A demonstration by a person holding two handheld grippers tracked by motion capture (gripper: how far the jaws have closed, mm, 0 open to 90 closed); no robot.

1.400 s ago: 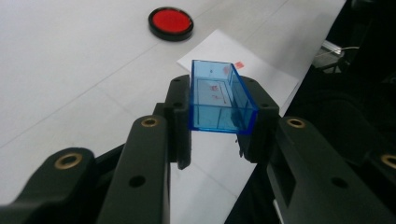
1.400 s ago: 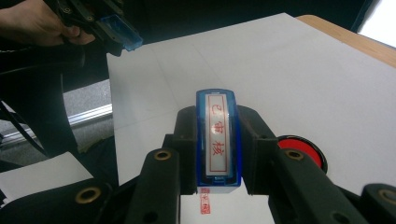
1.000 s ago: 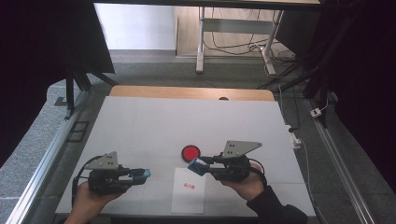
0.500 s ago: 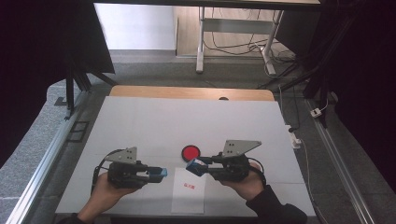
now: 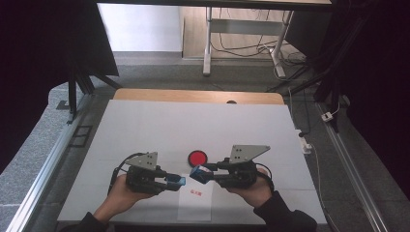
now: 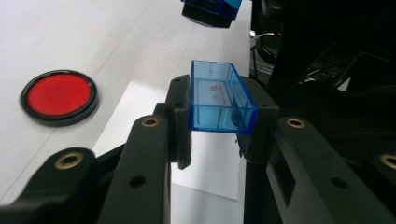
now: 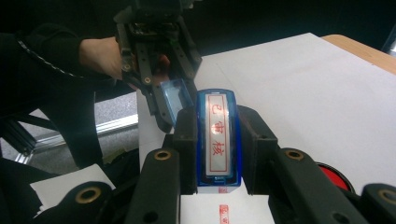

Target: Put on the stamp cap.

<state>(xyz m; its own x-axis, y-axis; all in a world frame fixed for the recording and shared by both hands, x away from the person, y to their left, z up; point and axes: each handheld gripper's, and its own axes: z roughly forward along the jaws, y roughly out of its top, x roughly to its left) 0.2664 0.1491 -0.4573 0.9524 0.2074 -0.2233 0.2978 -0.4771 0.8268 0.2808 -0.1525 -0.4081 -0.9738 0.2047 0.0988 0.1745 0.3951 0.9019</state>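
Tabletop [image 5: 145, 125]: white surface, with a bare wooden strip along the far edge. Red ink pad [image 5: 197, 157] in a black rim lies flat near the middle. White paper sheet [image 5: 196, 205] bearing a red stamp print [image 5: 196, 193] lies at the near edge.

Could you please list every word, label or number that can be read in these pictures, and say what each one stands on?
"已审核", red characters in a red frame, on the label of the blue stamp held in the right gripper.
Red print on the sheet of paper: too small and blurred to read.
Red marks seen through the clear blue cap in the left gripper: too blurred to read.
The red ink pad bears no text.
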